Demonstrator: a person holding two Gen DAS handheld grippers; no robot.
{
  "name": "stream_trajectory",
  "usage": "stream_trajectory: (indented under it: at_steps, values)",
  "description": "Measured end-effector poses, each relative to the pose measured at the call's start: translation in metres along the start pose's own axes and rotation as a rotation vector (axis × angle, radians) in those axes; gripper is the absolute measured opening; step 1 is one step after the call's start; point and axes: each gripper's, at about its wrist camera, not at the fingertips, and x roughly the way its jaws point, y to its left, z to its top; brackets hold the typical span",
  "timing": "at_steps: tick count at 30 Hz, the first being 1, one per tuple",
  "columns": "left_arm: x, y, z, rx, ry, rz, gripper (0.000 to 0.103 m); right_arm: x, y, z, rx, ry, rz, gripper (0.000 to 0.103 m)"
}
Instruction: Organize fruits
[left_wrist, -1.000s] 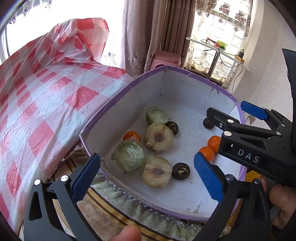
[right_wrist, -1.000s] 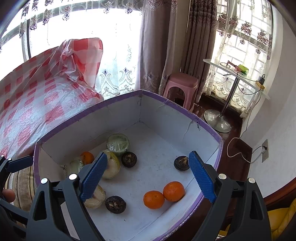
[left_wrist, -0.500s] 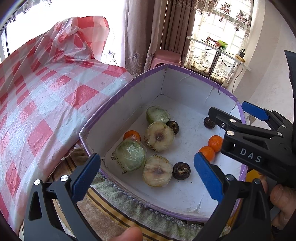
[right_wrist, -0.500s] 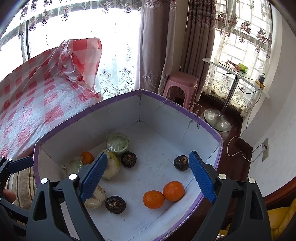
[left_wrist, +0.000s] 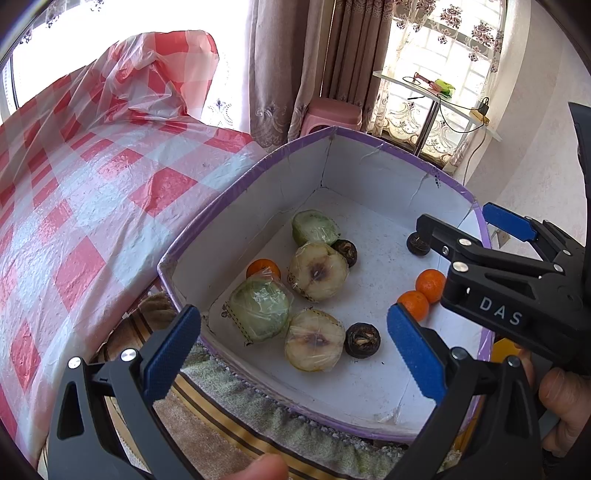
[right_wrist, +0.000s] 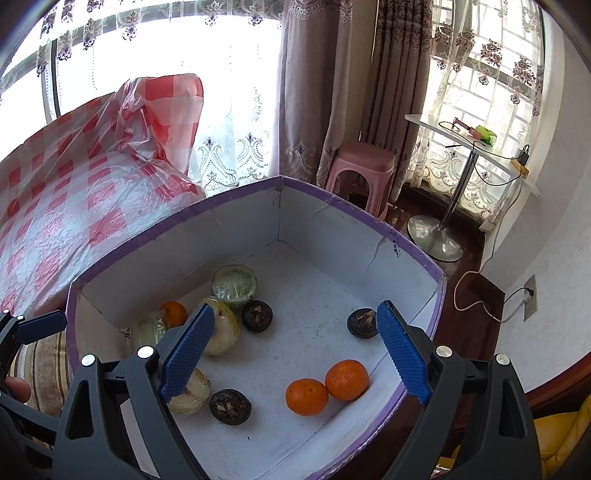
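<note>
A white box with a purple rim holds the fruit. Inside lie several plastic-wrapped halved fruits, a wrapped green one, two oranges side by side, a third orange and three dark round fruits. My left gripper is open and empty above the box's near edge. My right gripper is open and empty above the box's right side, and shows in the left wrist view.
A red-and-white checked cloth under clear plastic covers the surface left of the box. A striped towel lies under the box's near edge. A pink stool, a small glass table and curtains stand behind.
Both grippers stay open. The left wrist view has shifted very slightly; the fruit has not moved.
</note>
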Motion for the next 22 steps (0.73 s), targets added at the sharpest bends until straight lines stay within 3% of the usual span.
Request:
stream_trajectory:
  at_steps: [17, 22]
  values:
    - [0.005, -0.017, -0.001, 0.048, 0.004, -0.038, 0.101, -0.001, -0.002, -0.001, 0.018, -0.002, -0.007, 0.086]
    - [-0.002, -0.013, 0.0, 0.016, -0.002, -0.051, 0.101, -0.006, -0.003, 0.001, 0.028, -0.01, 0.003, 0.086]
